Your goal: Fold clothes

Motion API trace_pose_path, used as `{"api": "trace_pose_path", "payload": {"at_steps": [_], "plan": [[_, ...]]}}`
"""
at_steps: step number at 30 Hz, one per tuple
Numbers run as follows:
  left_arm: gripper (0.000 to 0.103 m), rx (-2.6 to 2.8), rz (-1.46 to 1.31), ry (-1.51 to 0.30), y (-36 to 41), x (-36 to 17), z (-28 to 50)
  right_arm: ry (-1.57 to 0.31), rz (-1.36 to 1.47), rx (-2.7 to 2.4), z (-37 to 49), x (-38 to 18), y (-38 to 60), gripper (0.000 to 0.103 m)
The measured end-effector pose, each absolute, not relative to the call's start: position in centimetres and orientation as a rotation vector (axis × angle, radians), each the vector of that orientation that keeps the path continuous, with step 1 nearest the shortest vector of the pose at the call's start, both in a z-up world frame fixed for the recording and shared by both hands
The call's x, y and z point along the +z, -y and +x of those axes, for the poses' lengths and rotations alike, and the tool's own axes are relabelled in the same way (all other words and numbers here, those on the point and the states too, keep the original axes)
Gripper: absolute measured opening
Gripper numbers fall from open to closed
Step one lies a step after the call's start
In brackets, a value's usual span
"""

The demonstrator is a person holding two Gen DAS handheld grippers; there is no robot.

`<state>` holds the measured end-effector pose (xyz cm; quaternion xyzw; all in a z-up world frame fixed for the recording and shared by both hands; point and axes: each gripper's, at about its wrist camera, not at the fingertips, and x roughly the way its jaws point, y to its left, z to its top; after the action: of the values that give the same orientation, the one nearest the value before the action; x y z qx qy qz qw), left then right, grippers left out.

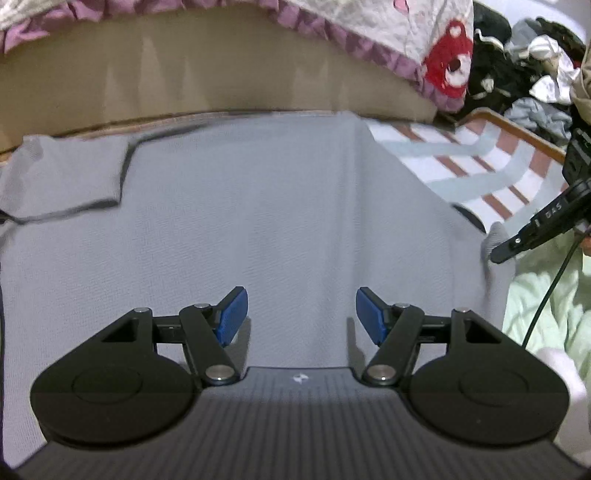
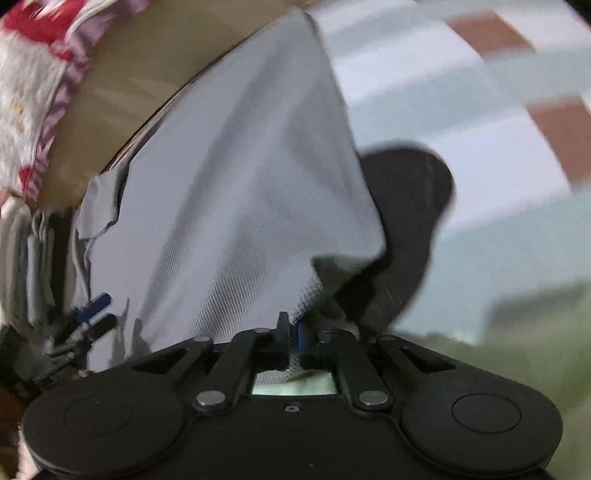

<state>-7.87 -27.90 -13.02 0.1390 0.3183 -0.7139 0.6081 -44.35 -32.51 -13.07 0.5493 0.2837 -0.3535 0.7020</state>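
Observation:
A grey garment (image 1: pixel 258 206) lies spread on the bed, its dark-edged sleeve (image 1: pixel 70 177) folded in at the far left. My left gripper (image 1: pixel 301 314) hovers low over the cloth, open, blue pads apart with nothing between them. In the right wrist view the same grey garment (image 2: pixel 236 192) rises in a lifted fold toward my right gripper (image 2: pixel 294 332), which is shut on its hem corner. The right gripper (image 1: pixel 498 254) also shows at the right edge of the left wrist view, pinching the garment's right edge. A dark shadow lies under the lifted cloth.
A striped sheet (image 1: pixel 476 166) in white, pale blue and brown covers the bed. A ruffled pink-and-white cloth (image 1: pixel 388 33) with a red print hangs behind. A heap of dark and white clothes (image 1: pixel 524 66) sits at the far right. Pale green fabric (image 1: pixel 543 314) lies near right.

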Motion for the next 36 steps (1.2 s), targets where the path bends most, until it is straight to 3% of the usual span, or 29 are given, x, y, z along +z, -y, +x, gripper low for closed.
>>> {"api": "trace_pose_path", "payload": {"at_steps": [6,12,14,15,16,17,18,19,24,27,33,34,35,36], "plan": [[0.065,-1.691,0.227,-0.679,28.0,-11.7,-8.4,-0.444,1.198,-0.631,-41.0,-7.7,36.3,0.006],[0.068,-1.735,0.143,-0.843,31.7,-13.1,-11.0,-0.667,1.135,-0.658,-33.3,-9.9,40.0,0.008],[0.068,-1.723,0.252,-0.856,33.5,-14.5,-12.5,-0.669,1.162,-0.619,-32.0,-11.1,40.8,0.01],[0.065,-1.705,0.306,-0.873,34.2,-15.3,-13.1,-0.645,1.149,-0.599,-32.2,-11.2,40.8,0.015],[0.056,-1.685,0.329,-0.906,34.6,-16.2,-13.2,-0.618,1.126,-0.581,-32.7,-11.1,40.7,0.019],[0.034,-1.666,0.343,-0.942,34.8,-17.0,-13.3,-0.58,1.093,-0.573,-33.4,-10.8,40.5,0.033],[0.024,-1.646,0.356,-0.978,35.1,-17.9,-13.3,-0.537,1.055,-0.57,-34.3,-10.4,40.2,0.04],[0.017,-1.636,0.347,-0.996,35.1,-18.2,-13.1,-0.514,1.016,-0.559,-35.3,-10.2,39.9,0.04],[0.017,-1.585,0.272,-1.041,34.8,-18.7,-11.6,-0.661,0.75,-0.467,-37.4,-10.5,39.5,0.04],[0.017,-1.569,0.276,-1.049,34.7,-18.7,-10.9,-0.769,0.781,-0.443,-37.1,-13.1,40.6,0.04],[0.02,-1.471,0.253,-1.019,30.9,-16.7,-8.2,-0.794,0.825,-0.332,-36.1,-14.6,40.1,0.04],[0.021,-1.445,0.244,-1.013,30.1,-16.3,-7.6,-0.807,0.817,-0.304,-36.0,-14.5,39.4,0.037],[0.021,-1.419,0.235,-1.007,29.3,-15.8,-7.0,-0.819,0.808,-0.276,-35.9,-14.4,38.7,0.021],[0.021,-1.394,0.226,-1.001,28.5,-15.4,-6.4,-0.816,0.805,-0.251,-35.8,-14.0,37.7,0.012]]}}
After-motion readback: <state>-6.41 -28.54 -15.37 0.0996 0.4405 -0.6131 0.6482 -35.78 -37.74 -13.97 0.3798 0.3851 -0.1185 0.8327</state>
